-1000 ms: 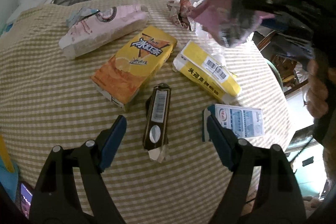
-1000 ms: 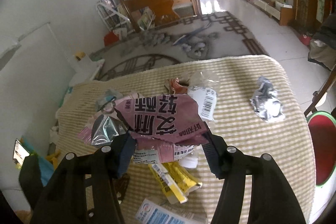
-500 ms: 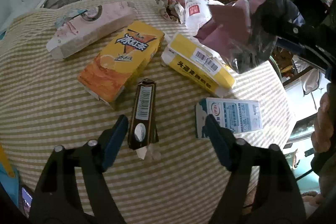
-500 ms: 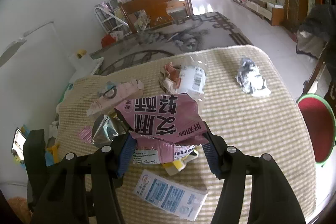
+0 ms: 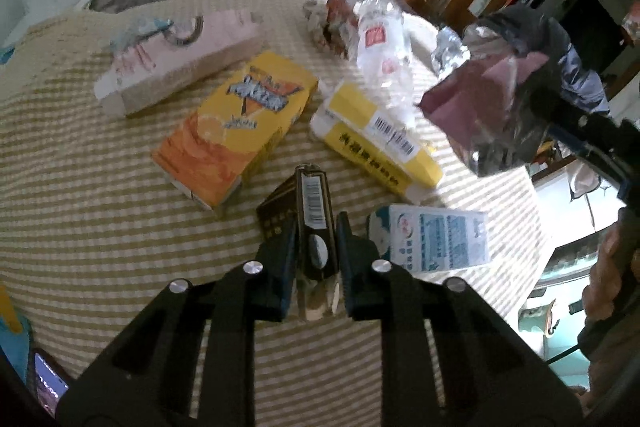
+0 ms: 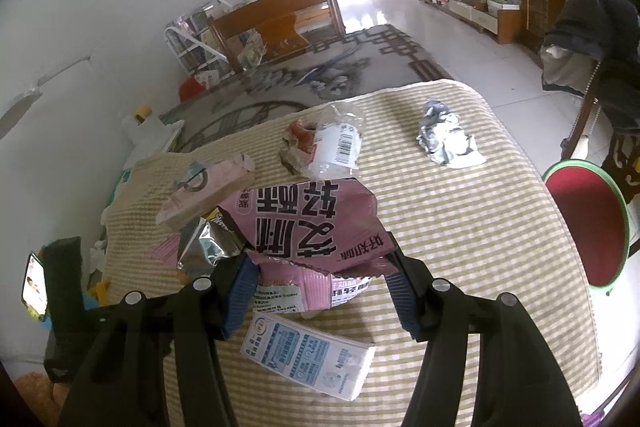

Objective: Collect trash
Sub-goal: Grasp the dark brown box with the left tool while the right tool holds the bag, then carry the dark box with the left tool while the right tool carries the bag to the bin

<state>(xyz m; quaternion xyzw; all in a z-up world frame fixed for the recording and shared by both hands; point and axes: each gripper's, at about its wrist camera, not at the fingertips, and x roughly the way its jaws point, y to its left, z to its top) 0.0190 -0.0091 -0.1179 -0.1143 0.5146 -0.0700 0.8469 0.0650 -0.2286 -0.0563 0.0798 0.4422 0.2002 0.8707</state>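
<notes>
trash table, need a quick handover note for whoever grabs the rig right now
Left gripper: shut on the slim dark brown carton, which lies low over the striped tablecloth.
Right gripper: shut on the torn pink foil snack bag, held above the table.
Done: two pieces gripped; no bin in view.
Left on the cloth: orange juice carton, yellow box, pale pink box, white and blue milk carton, crushed clear plastic bottle, crumpled silver foil wrapper, brown-red crumpled wrapper.
</notes>
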